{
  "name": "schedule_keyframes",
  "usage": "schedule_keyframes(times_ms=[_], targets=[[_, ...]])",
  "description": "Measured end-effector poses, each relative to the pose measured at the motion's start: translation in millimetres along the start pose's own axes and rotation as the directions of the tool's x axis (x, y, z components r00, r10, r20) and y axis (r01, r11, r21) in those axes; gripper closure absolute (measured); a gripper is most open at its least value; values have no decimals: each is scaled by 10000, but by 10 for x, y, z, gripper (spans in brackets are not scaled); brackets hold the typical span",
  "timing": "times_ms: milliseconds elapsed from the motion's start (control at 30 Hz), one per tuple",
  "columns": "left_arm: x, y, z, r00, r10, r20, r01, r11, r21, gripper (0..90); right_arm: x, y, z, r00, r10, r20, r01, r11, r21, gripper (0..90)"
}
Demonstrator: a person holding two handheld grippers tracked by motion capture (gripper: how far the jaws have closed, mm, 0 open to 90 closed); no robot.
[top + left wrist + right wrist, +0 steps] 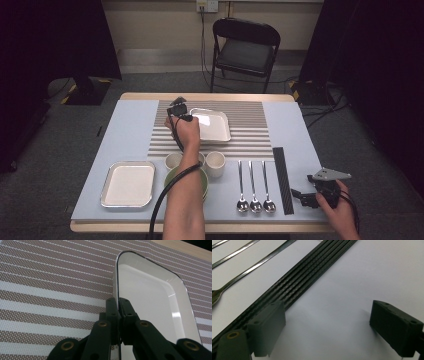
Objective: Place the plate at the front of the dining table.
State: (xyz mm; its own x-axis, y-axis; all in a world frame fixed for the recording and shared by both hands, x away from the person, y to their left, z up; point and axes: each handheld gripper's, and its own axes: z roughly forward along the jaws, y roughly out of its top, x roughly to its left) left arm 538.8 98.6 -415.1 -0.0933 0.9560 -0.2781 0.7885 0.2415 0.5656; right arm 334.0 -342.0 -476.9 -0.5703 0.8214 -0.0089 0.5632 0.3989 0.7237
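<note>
While clamped on the near-left rim of the white tray (214, 125) out on the striped mat (250, 135), left tool (117, 302) pinching that thin edge tight, tray lying flat on the mat or perhaps just tipped, hard to call. Grip looks made, then; carrying or shifting the tray seemingly yet to come. Right tool (325, 325) parked low over the bare tabletop (295, 130) at the near right, jaws standing wide apart, nothing between them, black ribbed strip (304, 277) just beside one jaw. Plenty untouched: second tray (129, 184) near left, two cups (215, 163) and green bowl (192, 176) under the forearm, three spoons (255, 187) lined up in a row. Early days, by the look of it: one piece gripped, the rest waiting.
</note>
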Motion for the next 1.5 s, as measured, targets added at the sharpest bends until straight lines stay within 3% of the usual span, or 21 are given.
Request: schedule_keyframes(times_ms=[700,1133,1500], targets=[[-94,-46,37,9996,266,41,-266,9996,-54,867,0,0,0,10000,-2,1,2,10000,0,123],[-67,-54,61,9997,252,-28,-252,9997,-5,873,0,0,0,10000,-3,3,3,10000,-2,123],[-43,3,0,9985,491,-237,-494,9987,-119,863,1,0,0,10000,-4,5,4,10000,2,123]])
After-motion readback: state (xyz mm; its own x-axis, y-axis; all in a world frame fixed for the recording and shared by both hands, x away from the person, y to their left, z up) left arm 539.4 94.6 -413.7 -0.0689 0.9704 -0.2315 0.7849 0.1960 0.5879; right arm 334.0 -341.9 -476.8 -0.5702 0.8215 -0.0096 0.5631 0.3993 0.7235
